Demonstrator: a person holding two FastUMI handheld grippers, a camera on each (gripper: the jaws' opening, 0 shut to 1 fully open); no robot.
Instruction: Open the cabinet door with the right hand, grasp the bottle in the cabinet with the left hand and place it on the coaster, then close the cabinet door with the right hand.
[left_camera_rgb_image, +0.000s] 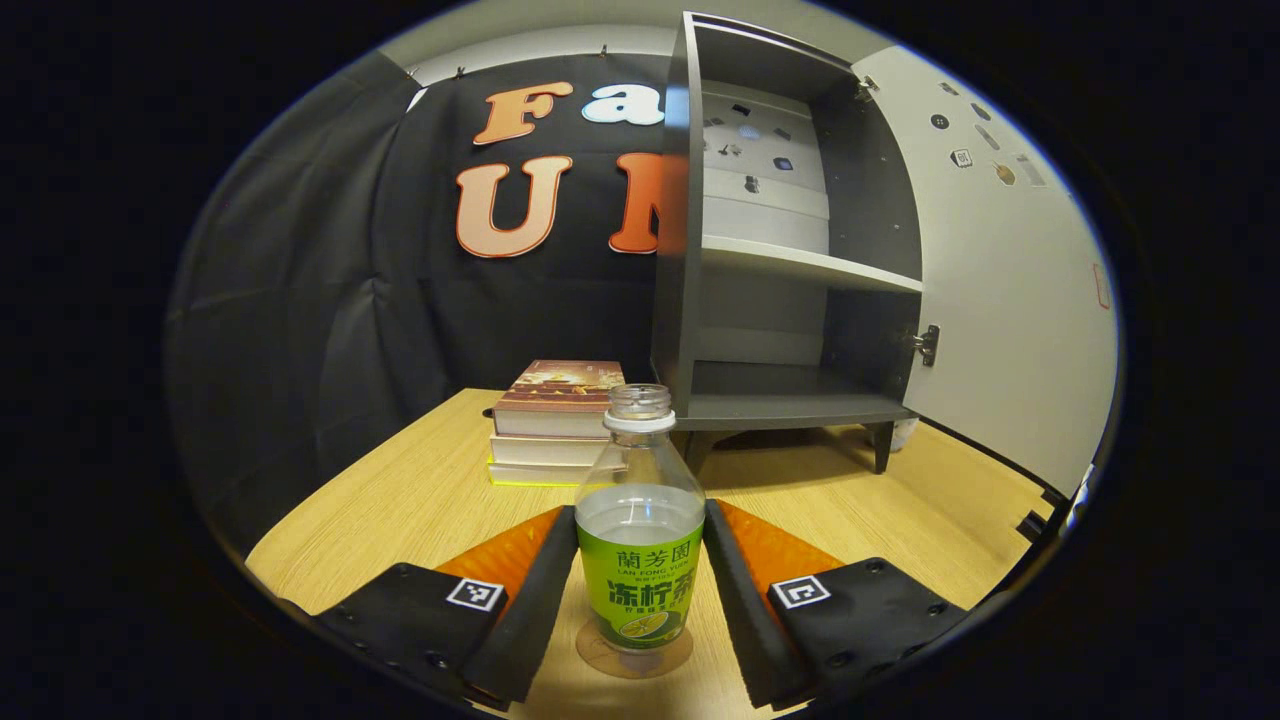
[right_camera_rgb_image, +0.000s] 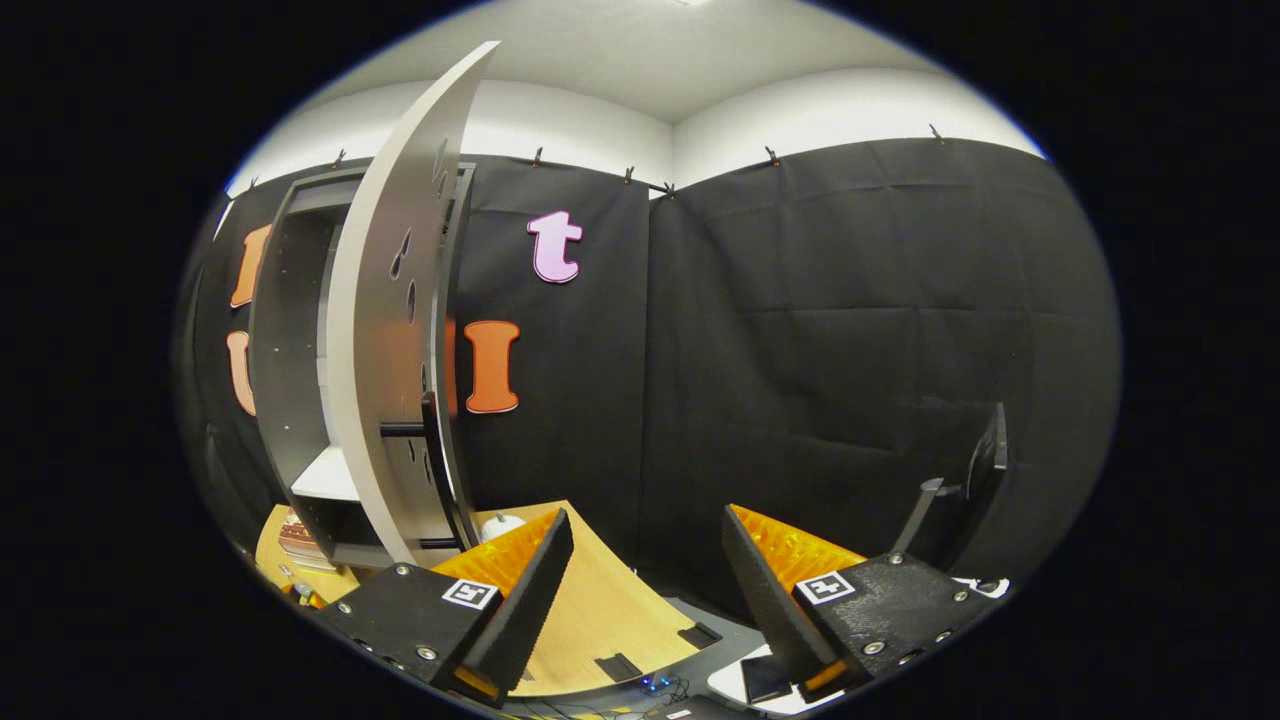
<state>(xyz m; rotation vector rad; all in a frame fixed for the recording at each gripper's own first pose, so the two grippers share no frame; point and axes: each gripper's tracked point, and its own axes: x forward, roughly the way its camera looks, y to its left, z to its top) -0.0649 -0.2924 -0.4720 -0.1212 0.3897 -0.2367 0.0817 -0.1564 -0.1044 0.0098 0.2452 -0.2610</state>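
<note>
Left gripper (left_camera_rgb_image: 640, 590): jaws flank the bottle (left_camera_rgb_image: 640, 520), touching or nearly so; whether they grip or have let go, cannot tell. Bottle upright on the coaster (left_camera_rgb_image: 634, 655), near table (left_camera_rgb_image: 400, 500) edge, so placing looks done. Beyond: stacked books (left_camera_rgb_image: 552, 420), then the cabinet (left_camera_rgb_image: 780, 250), shelves bare, its door (left_camera_rgb_image: 1000, 280) swung wide. Right gripper (right_camera_rgb_image: 645, 590): jaws spread, holding nothing, near the door's (right_camera_rgb_image: 390, 330) edge, likely to push it shut.

The left gripper view looked low and close across the table (left_camera_rgb_image: 420, 500) at the open cabinet (left_camera_rgb_image: 780, 250); the right gripper view faced its door (right_camera_rgb_image: 385, 330) edge-on (both shared the cabinet).
</note>
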